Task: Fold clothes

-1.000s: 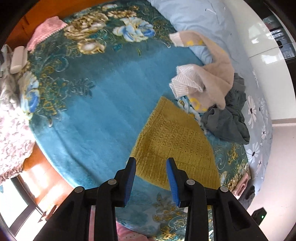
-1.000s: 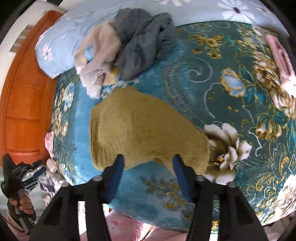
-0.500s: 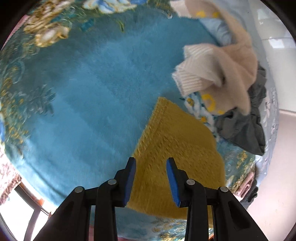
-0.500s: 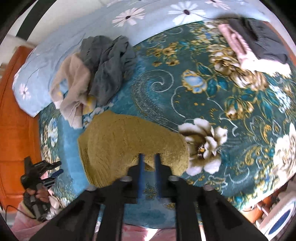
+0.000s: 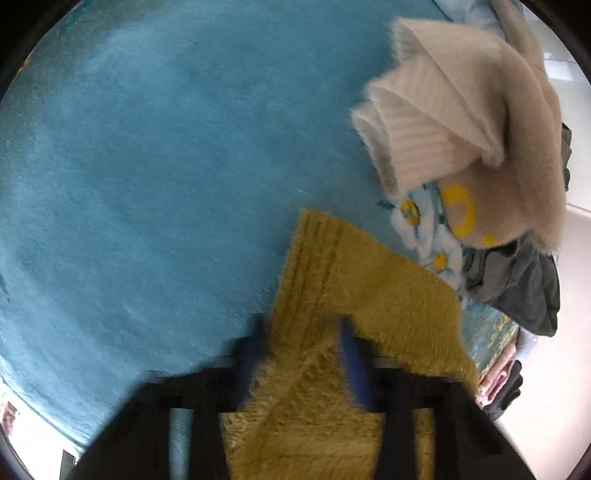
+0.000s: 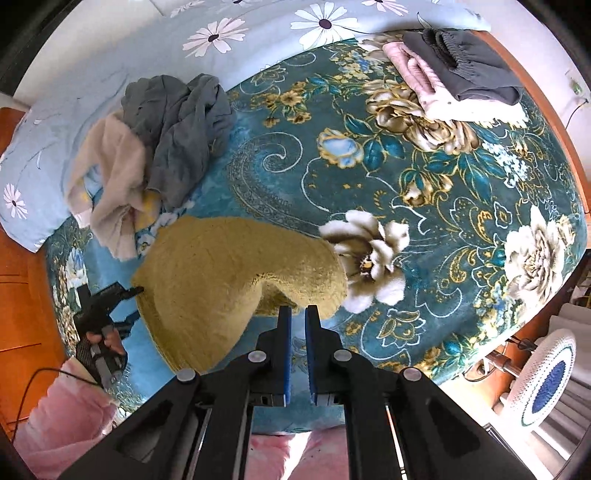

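A fuzzy mustard-yellow garment [image 6: 221,273] lies on the blue floral blanket [image 6: 406,177]. In the left wrist view my left gripper [image 5: 303,362] is low over the garment [image 5: 354,295], its blurred blue fingers [image 5: 351,354] standing on either side of a raised fold of the edge. From the right wrist view the left gripper [image 6: 107,302] is at the garment's left edge. My right gripper [image 6: 298,325] is nearly closed at the garment's lifted near edge; cloth between the pads is not visible.
A heap of beige [image 6: 110,177] and grey [image 6: 177,125] clothes lies beyond the garment. Folded pink and dark clothes [image 6: 454,70] sit at the far right. A daisy-print pillow [image 6: 221,33] lies behind. A white fan [image 6: 546,373] stands beside the bed.
My left gripper dropped down onto the yellow garment's edge and a fold now stands between its fingers. My right gripper closed from wide open and pulled back, lifting the near edge.
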Tool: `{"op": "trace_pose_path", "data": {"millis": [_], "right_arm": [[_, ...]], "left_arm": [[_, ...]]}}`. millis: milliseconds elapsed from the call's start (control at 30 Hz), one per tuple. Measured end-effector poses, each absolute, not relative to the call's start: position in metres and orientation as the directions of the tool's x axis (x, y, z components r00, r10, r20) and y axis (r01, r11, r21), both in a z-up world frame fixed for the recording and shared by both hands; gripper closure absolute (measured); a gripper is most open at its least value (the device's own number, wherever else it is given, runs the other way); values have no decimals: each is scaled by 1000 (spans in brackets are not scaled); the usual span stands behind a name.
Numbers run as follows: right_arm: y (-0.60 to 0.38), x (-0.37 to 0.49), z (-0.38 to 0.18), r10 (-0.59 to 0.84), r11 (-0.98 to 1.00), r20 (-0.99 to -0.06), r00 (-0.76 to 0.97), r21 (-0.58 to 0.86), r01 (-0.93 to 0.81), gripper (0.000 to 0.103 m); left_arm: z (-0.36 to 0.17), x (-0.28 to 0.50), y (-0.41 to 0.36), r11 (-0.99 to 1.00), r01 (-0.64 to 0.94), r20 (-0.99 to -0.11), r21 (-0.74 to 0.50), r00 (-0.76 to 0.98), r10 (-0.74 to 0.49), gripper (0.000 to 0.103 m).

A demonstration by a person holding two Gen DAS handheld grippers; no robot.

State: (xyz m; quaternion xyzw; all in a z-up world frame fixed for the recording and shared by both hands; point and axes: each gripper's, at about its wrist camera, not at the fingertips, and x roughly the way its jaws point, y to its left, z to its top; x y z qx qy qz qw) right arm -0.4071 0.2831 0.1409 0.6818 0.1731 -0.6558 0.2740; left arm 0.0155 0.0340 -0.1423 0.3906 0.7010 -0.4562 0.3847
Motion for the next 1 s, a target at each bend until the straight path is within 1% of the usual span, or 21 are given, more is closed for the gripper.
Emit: {"op": "trace_pose_path", "data": {"millis": [67, 100, 167, 233, 333, 400, 467, 567, 600, 667, 700, 767, 833, 867, 933, 1000], "right_arm": [[281, -408, 141, -128, -787, -988, 83, 152, 599, 96], [280, -410, 141, -141, -790, -986, 85, 163, 591, 96], [276, -411, 141, -165, -781, -982, 92, 187, 596, 96], [272, -413, 141, -188, -771, -977, 100, 210, 601, 96], [268, -418, 140, -230, -758, -966, 115, 252, 601, 96], [267, -421, 142, -264, -747, -957, 124, 284, 601, 96], [267, -428, 147, -312, -737, -941, 129, 325, 592, 96], [271, -441, 153, -375, -727, -919, 125, 374, 576, 96], [272, -445, 153, -390, -723, -912, 128, 389, 571, 96], [273, -448, 149, -406, -717, -903, 141, 410, 564, 96], [273, -447, 143, -403, -716, -902, 157, 417, 560, 96], [273, -445, 129, -392, -716, -900, 193, 430, 551, 96], [271, -435, 113, -365, -711, -900, 237, 434, 553, 96], [269, -430, 105, -348, -708, -901, 260, 434, 557, 96], [264, -416, 89, -302, -698, -903, 304, 427, 575, 96], [258, -405, 79, -262, -689, -907, 331, 416, 594, 96]], "left_arm": [[-125, 3, 35, 224, 906, -902, -359, -398, 166, 93], [-112, -5, 35, 182, 903, -899, -390, -416, 138, 93], [-75, -28, 33, 51, 891, -887, -451, -454, 82, 94], [-28, -53, 27, -84, 852, -856, -517, -517, 21, 94], [65, -94, 18, -272, 739, -751, -616, -656, -82, 94], [132, -113, 17, -397, 649, -659, -649, -740, -131, 94], [193, -119, 25, -510, 545, -554, -665, -818, -152, 94], [248, -102, 48, -607, 457, -448, -650, -876, -180, 94], [252, -96, 57, -621, 473, -453, -624, -867, -206, 94], [247, -64, 73, -626, 551, -513, -552, -816, -266, 93], [231, -52, 78, -592, 607, -570, -530, -772, -280, 93], [182, -28, 87, -479, 727, -702, -493, -657, -274, 93], [124, 3, 94, -334, 830, -818, -446, -529, -224, 93], [97, 20, 99, -257, 868, -861, -424, -475, -185, 93], [53, 53, 119, -119, 914, -909, -388, -401, -115, 93], [19, 93, 149, 15, 930, -929, -368, -367, -55, 93]]}}
